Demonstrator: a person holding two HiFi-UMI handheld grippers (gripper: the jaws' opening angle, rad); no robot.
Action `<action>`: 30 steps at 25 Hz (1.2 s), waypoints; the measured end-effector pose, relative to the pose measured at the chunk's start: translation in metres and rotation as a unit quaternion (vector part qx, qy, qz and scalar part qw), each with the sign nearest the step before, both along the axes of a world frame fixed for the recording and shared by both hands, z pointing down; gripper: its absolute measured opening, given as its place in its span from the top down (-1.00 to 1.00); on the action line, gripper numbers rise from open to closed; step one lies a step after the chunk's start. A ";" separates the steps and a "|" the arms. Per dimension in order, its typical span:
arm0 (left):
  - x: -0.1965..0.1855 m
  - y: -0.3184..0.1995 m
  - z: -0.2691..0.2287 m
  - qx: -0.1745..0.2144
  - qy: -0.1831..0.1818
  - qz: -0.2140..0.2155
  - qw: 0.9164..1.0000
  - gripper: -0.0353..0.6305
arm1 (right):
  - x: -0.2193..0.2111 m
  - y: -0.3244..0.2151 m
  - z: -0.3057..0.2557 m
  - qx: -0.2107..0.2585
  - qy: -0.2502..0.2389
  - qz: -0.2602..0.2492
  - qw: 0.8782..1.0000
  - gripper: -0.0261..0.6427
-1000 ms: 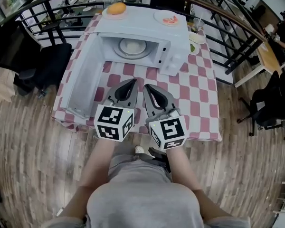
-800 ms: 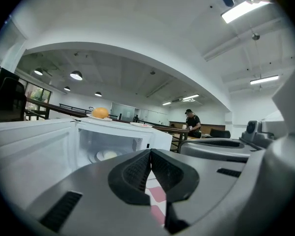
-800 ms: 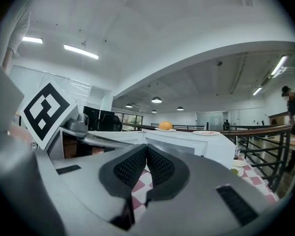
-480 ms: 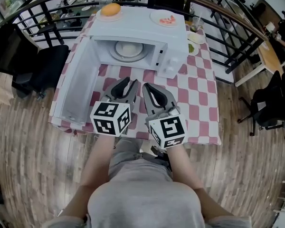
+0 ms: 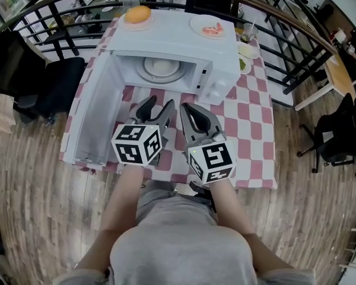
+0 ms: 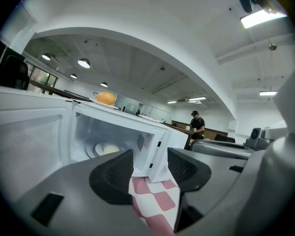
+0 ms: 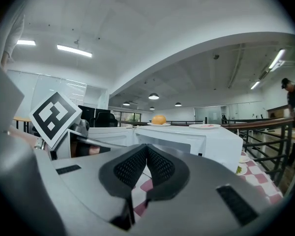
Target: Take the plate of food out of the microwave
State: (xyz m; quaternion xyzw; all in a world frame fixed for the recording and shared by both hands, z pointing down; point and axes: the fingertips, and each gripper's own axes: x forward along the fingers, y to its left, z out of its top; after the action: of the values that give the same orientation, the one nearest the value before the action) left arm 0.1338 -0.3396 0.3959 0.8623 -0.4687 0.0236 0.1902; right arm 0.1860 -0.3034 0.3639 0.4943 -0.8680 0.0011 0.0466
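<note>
Your left claw [image 5: 157, 106] has just been opening on nothing, your right claw [image 5: 187, 108] is closed and empty, and the plate of food [image 5: 162, 67] sits inside the open microwave [image 5: 222, 49] by the table's [image 5: 252, 129] far edge.

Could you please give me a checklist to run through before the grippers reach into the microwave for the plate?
1. Microwave door swung fully open: ok.
2. Plate of food sits inside, in view: ok.
3. Left gripper jaws apart, having just been opening, nothing between them: ok.
4. Right gripper jaws ready to grip: not ok, they are together and empty.
5. Both grippers at the opening: not ok, they are short of it, above the checked tablecloth.
6. How the food sits on its plate: cannot tell, too small.
</note>
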 end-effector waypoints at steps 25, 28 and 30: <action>-0.029 -0.121 0.091 -0.227 0.208 -0.121 0.944 0.14 | -0.005 -0.093 0.048 -0.059 -0.013 0.007 0.998 0.85; -0.032 -0.129 0.109 -0.256 0.224 -0.141 0.929 0.14 | -0.007 -0.101 0.054 -0.066 -0.013 0.008 0.998 0.85; -0.034 -0.134 0.122 -0.277 0.233 -0.155 0.919 0.13 | -0.009 -0.105 0.058 -0.070 -0.013 0.008 0.997 0.85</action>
State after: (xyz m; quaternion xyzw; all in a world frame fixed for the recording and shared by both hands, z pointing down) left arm 0.1002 -0.4740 0.5177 0.6727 -0.5137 -0.0783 0.5267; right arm 0.1772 -0.4080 0.4218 0.4966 -0.8624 0.0689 0.0702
